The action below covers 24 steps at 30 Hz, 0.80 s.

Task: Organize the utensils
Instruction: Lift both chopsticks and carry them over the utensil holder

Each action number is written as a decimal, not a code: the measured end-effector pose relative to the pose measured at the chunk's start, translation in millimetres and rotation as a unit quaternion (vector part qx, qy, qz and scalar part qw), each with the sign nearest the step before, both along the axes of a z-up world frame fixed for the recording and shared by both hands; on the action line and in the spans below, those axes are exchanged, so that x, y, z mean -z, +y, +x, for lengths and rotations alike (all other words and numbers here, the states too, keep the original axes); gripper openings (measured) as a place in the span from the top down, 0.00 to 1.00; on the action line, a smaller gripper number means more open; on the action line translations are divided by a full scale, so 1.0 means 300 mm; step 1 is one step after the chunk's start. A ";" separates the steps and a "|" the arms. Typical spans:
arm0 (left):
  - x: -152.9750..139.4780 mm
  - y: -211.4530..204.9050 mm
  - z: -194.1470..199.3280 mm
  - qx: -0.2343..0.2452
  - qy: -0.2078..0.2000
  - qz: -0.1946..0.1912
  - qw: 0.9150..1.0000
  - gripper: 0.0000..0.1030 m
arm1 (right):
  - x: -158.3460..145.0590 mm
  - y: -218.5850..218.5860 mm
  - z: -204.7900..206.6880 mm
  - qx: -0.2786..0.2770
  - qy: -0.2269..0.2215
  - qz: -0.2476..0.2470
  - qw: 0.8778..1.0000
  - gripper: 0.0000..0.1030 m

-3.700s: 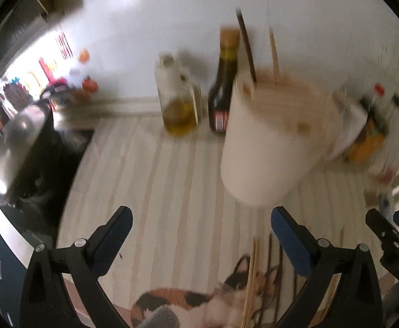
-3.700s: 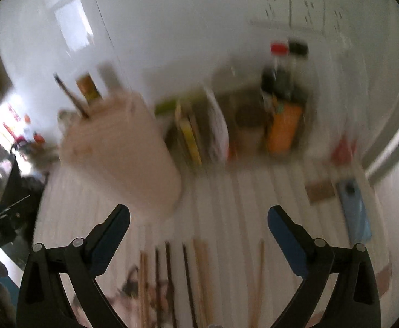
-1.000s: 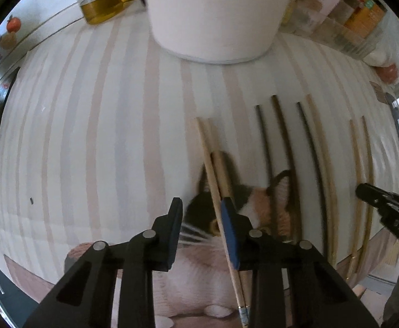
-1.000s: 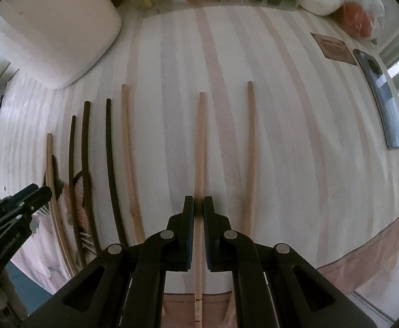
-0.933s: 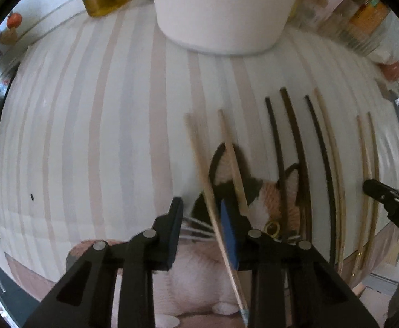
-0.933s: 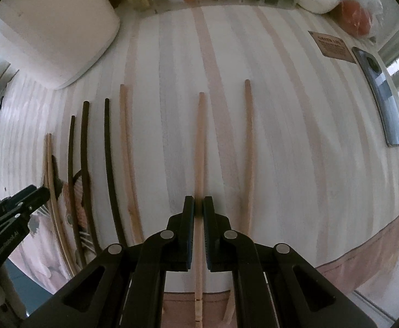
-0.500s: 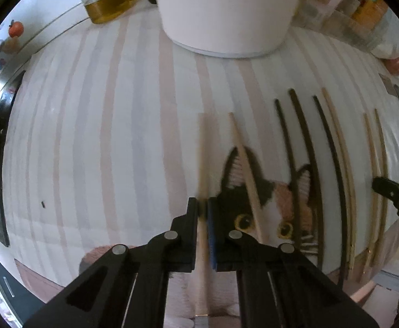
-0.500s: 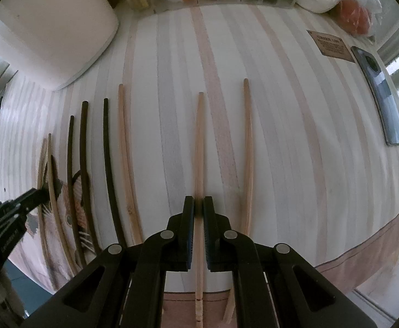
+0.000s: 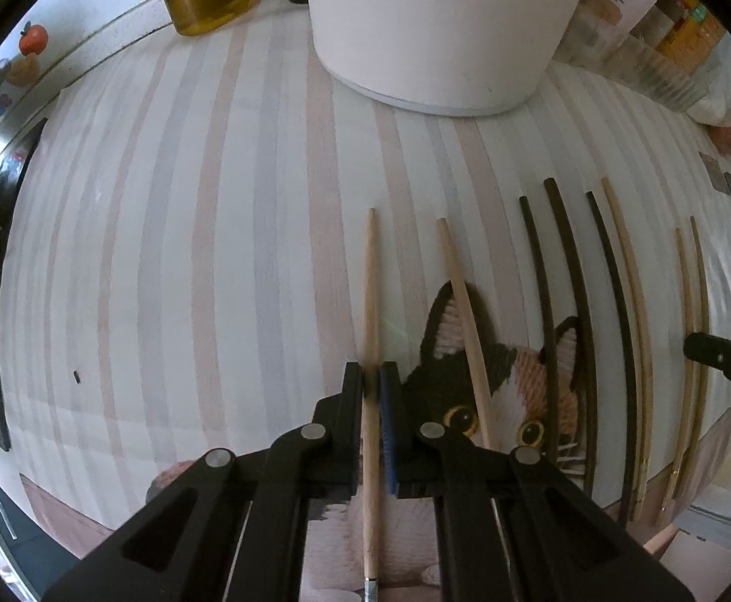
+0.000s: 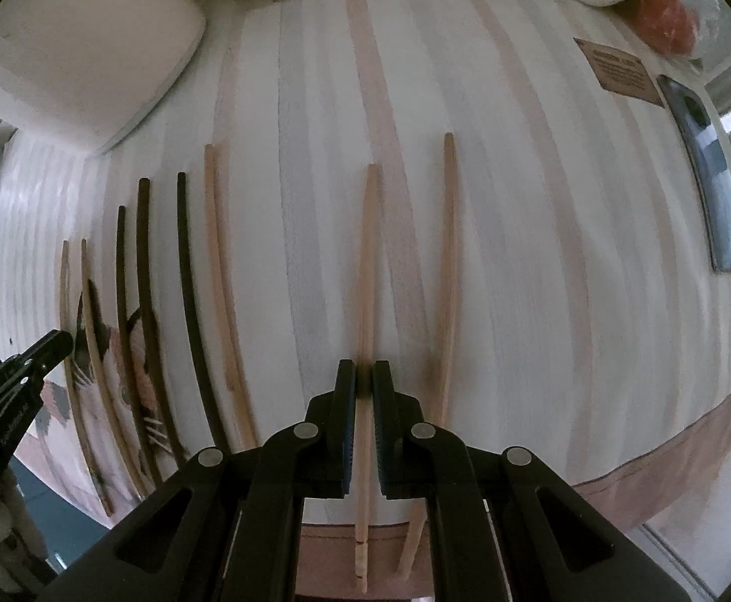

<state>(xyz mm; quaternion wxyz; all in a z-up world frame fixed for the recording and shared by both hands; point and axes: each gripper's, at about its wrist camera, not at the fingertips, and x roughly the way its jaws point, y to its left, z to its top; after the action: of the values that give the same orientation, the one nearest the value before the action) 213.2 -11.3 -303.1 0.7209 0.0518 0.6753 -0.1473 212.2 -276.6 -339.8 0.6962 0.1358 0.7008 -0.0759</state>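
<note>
The left gripper [image 9: 371, 376] clamped a wooden chopstick [image 9: 369, 276]. The right gripper [image 10: 363, 375] clamped another chopstick [image 10: 367, 251] on the striped cloth [image 10: 516, 200].

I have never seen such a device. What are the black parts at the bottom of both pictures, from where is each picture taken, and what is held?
The black parts are two-finger grippers that a person holds, one per hand. Each carries a camera looking along its fingers. In the left view, the left gripper is shut on a pale chopstick. In the right view, the right gripper is shut on another wooden chopstick. More pale and dark chopsticks lie in a row on the striped cloth, before a white container.
</note>
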 end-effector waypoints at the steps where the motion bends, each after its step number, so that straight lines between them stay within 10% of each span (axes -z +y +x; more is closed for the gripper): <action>1: 0.001 0.005 0.001 0.000 0.000 0.000 1.000 0.95 | 0.002 -0.004 0.011 0.000 0.002 -0.001 1.000 0.93; 24: -0.039 -0.009 -0.041 -0.006 -0.024 -0.004 1.000 0.96 | -0.015 0.117 0.012 -0.013 -0.033 -0.038 0.999 0.94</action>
<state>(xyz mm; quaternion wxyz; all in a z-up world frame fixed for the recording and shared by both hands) 200.8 -14.1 -291.5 0.7380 0.0480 0.6574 -0.1445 215.7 -241.4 -335.3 0.7245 0.1024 0.6759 -0.0885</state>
